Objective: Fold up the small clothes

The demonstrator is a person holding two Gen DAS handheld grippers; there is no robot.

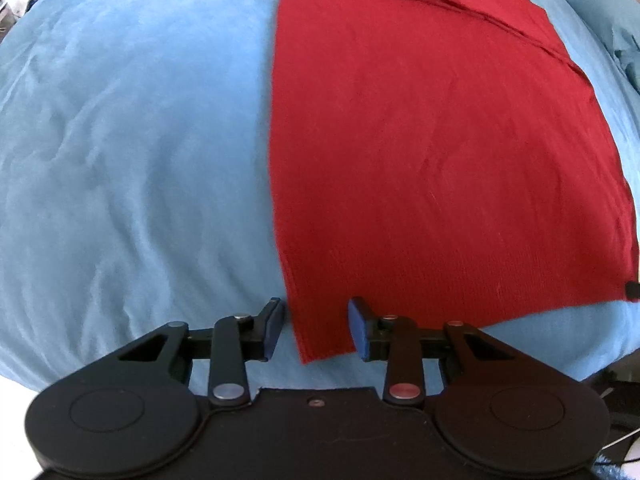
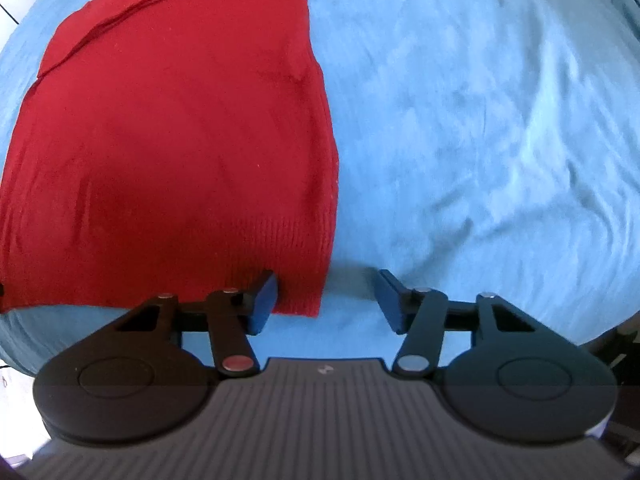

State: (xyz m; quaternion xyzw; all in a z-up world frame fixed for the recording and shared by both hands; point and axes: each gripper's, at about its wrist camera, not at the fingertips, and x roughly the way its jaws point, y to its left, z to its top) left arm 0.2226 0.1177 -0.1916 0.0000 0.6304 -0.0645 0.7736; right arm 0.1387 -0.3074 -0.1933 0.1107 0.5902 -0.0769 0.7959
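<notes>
A red knit garment [image 1: 432, 152] lies flat on a blue bed cover [image 1: 128, 152], with folded layers at its far end. My left gripper [image 1: 316, 326] is open, its jaws astride the garment's near left corner. In the right wrist view the same garment [image 2: 172, 152] fills the left half. My right gripper [image 2: 326, 300] is open at the garment's near right corner; the left pad [image 2: 262, 306] sits over the ribbed hem and the right pad [image 2: 390, 304] is over the blue cover [image 2: 480, 140].
The near edge of the bed runs just below the garment's hem in both views. A small black object [image 1: 632, 291] shows at the garment's near right corner. A crumpled blue fold [image 1: 628, 60] lies at the far right.
</notes>
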